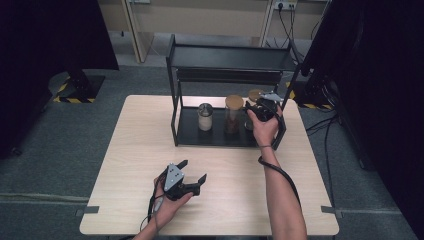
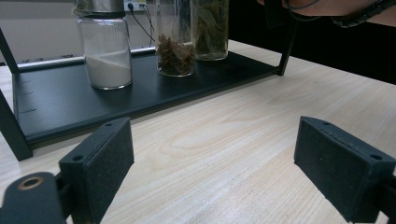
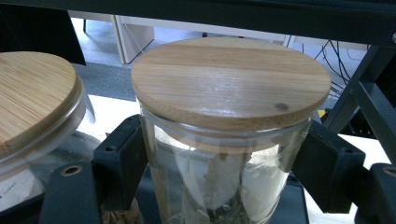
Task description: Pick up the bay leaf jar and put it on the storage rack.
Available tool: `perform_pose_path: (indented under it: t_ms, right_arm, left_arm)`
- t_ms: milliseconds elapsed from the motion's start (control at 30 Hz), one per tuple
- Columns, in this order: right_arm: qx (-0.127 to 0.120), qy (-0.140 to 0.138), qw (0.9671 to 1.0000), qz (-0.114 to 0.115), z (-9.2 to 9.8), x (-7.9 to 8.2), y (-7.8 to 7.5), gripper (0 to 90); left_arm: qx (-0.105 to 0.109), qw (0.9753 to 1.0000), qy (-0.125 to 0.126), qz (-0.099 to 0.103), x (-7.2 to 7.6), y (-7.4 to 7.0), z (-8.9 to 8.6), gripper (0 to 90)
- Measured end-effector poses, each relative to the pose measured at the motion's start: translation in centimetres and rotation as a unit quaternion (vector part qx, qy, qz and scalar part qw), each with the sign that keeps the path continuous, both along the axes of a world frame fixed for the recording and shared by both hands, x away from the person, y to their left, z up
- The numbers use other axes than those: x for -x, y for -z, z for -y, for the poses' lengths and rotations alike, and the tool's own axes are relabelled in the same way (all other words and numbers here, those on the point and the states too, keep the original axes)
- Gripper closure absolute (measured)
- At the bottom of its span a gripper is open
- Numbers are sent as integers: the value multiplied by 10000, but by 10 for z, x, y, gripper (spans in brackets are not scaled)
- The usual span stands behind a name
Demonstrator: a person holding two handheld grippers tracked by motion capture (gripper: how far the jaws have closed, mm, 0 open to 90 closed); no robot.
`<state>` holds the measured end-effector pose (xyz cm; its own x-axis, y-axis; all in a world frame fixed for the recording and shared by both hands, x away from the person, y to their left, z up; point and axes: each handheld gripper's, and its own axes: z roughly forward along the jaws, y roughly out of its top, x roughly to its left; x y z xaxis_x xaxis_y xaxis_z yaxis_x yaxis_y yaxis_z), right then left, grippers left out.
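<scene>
Right gripper view — gripper [image 3: 224, 172] flanks round glass jar [image 3: 219, 186], wooden lid [image 3: 231, 81].

Bare forearms, black handheld grippers

Left gripper [image 1: 189, 172], lower centre of the frame, carries a grey three-cornered plate; right gripper [image 1: 261, 106] trails a black cable. Jaws are flat, matte black, screw-holed.

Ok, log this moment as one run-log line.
right gripper: jaws around wooden-lid jar on rack | left gripper: open, empty, above table
</scene>
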<state>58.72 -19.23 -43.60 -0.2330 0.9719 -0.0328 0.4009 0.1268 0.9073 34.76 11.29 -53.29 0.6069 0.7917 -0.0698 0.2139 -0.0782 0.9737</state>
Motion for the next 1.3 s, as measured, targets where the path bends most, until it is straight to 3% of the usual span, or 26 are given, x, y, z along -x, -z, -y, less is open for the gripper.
perform_pose_path:
  t_ms: [1300]
  right_arm:
    - [-114, 26, 9999, 50, 8, 11, 8, 245]
  left_arm:
    - [-31, 10000, -1, 30, 1, 0, 1, 118]
